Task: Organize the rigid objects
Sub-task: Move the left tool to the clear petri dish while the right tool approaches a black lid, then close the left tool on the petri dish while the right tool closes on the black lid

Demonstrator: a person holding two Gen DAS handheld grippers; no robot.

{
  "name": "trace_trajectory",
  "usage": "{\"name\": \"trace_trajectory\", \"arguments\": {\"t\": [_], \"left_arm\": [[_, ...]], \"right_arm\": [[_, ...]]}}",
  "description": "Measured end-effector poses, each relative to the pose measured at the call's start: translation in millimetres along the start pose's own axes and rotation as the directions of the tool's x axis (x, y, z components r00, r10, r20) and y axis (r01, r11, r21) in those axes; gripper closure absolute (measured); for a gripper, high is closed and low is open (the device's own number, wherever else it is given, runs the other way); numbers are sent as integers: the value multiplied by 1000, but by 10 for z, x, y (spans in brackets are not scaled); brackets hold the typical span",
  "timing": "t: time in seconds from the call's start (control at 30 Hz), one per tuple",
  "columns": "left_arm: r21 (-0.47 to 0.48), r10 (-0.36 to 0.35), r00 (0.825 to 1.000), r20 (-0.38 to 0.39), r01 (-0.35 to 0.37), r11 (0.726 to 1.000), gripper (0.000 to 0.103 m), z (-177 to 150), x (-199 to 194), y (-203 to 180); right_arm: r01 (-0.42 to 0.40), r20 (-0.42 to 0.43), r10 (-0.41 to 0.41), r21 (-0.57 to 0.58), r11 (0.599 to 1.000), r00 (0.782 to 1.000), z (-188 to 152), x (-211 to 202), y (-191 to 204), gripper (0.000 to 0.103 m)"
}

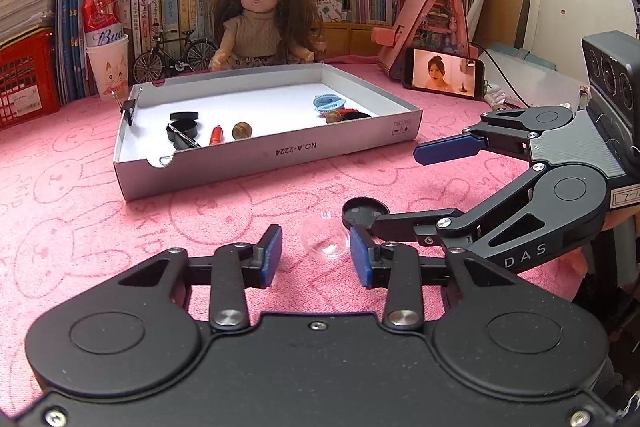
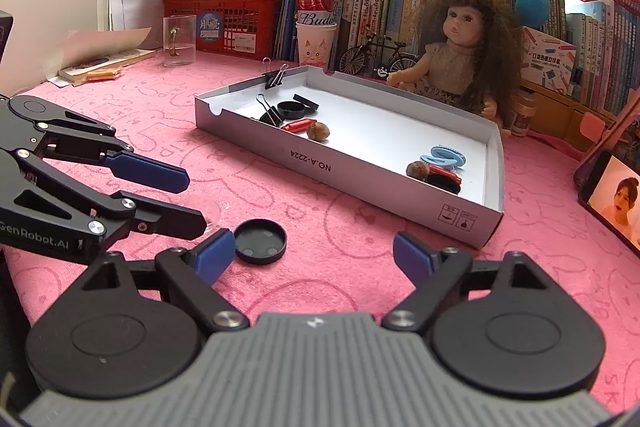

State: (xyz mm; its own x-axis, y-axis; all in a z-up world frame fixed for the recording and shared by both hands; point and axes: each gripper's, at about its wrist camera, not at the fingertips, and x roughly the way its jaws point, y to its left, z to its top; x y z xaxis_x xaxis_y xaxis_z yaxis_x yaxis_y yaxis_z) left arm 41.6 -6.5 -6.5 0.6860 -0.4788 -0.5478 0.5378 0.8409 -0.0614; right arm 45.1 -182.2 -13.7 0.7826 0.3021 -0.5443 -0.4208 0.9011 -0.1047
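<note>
A small clear glass dish (image 1: 324,241) lies on the pink cloth just ahead of my left gripper (image 1: 316,257). It sits close to the right pad (image 1: 360,259) and apart from the left pad, so the jaws stand open around it. A black round cap (image 2: 260,241) lies open side up beside the dish, in front of my right gripper (image 2: 314,257), which is wide open and holds nothing. The white shallow box (image 1: 280,151) behind holds black caps (image 1: 184,117), binder clips, a red tube (image 1: 216,135), nuts (image 1: 242,130) and a blue hair clip (image 1: 329,103).
A doll (image 1: 256,27) sits behind the box, with a toy bicycle (image 1: 176,57) and a can on a paper cup (image 1: 106,39) to its left. A phone (image 1: 442,73) leans at the right. Books and a red basket (image 2: 236,23) line the back; a glass mug (image 2: 179,41) stands far left.
</note>
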Motion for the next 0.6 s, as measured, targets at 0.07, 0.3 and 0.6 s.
{"name": "trace_trajectory", "arguments": {"t": [0.07,0.3,0.6], "left_arm": [[-2,-5,1000,-7,5,1000,75,-12,25,-10],[-22,10,1000,-1,-10,1000,81,-1,28,19],[-51,39,999,3,-39,998,81,33,16,91]], "right_arm": [[-8,-2,8,-8,1000,1000,-5,-1,16,13],[-21,-4,21,-21,1000,1000,-16,22,60,16],[-17,-3,17,-1,1000,1000,-13,67,105,26]]}}
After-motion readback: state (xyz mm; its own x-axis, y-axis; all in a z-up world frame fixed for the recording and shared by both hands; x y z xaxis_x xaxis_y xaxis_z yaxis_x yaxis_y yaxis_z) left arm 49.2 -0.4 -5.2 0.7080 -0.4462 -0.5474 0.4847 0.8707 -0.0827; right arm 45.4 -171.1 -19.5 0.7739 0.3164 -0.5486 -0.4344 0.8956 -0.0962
